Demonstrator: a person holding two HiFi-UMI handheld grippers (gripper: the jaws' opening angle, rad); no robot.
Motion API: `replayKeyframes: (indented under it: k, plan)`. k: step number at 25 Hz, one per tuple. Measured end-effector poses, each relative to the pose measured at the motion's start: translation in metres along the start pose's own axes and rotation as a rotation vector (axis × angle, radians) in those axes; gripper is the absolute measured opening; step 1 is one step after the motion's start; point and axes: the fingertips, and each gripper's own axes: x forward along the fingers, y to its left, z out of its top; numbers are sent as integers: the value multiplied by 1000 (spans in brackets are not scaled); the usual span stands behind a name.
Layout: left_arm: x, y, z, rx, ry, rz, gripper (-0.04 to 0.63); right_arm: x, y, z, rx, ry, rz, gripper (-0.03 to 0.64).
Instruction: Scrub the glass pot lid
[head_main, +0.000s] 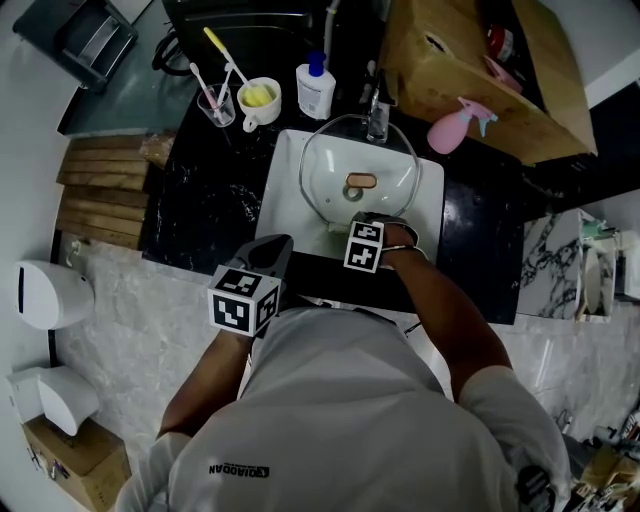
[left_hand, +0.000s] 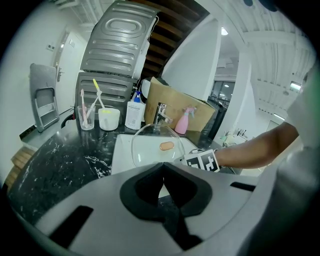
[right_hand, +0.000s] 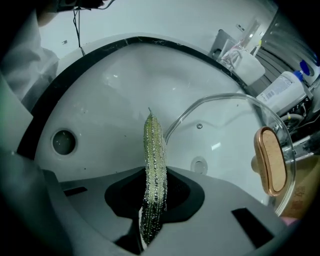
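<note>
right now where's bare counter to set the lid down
Black counter left of the sink, between its rim and the wood slats, is bare. So is the strip right of the sink, in front of the pink spray bottle. Behind the sink is crowded: toothbrush cup, mug, soap bottle, tap, box.

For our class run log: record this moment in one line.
right gripper: shut on scrub pad | left gripper: shut, empty | glass pot lid: leaning in sink
</note>
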Motion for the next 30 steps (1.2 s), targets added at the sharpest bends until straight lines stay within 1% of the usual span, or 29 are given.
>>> replayKeyframes:
  k: [7, 11, 13, 15, 17, 18, 20, 21, 22, 23, 26, 27, 28, 29, 30]
  plan:
    - [-1, 5, 4, 2, -2, -5, 15, 5, -1, 0, -2, 11, 25, 72]
    - [-1, 10, 8, 19, 2, -23, 15, 1, -3, 0, 8, 21, 12, 72]
    - [-2, 14, 10, 31, 12, -35, 15, -8, -6, 3, 42, 6, -6, 72]
    - [-1, 19, 13, 44, 20, -50, 15, -25, -13, 7, 112, -32, -38, 72]
    - [-1, 23, 19, 58, 24, -67, 15, -51, -25, 12, 236, -97, -94, 72]
    - [-1, 26, 22, 66, 25, -76, 15, -68, -35, 14, 315, -137, -138, 72]
    - [-1, 32, 30, 81, 28, -93, 15, -104, -58, 16, 475, -209, -260, 72]
    - [-1, 35, 34, 88, 30, -102, 15, -120, -70, 15, 547, -235, -318, 72]
    - [-1, 38, 38, 95, 33, -111, 15, -133, -78, 14, 610, -258, -358, 72]
    - [-2, 40, 41, 100, 35, -119, 15, -143, -83, 15, 665, -285, -375, 72]
    - [0, 46, 50, 114, 37, -142, 15, -156, -93, 19, 809, -381, -375, 72]
    - [1, 49, 52, 119, 37, -148, 15, -157, -99, 15, 846, -391, -394, 72]
    - [2, 51, 54, 123, 37, -155, 15, -158, -105, 9, 868, -375, -429, 72]
    - [3, 52, 55, 128, 37, -162, 15, -161, -112, 3, 869, -332, -475, 72]
    - [4, 53, 57, 132, 37, -170, 15, -162, -118, -5, 847, -271, -526, 72]
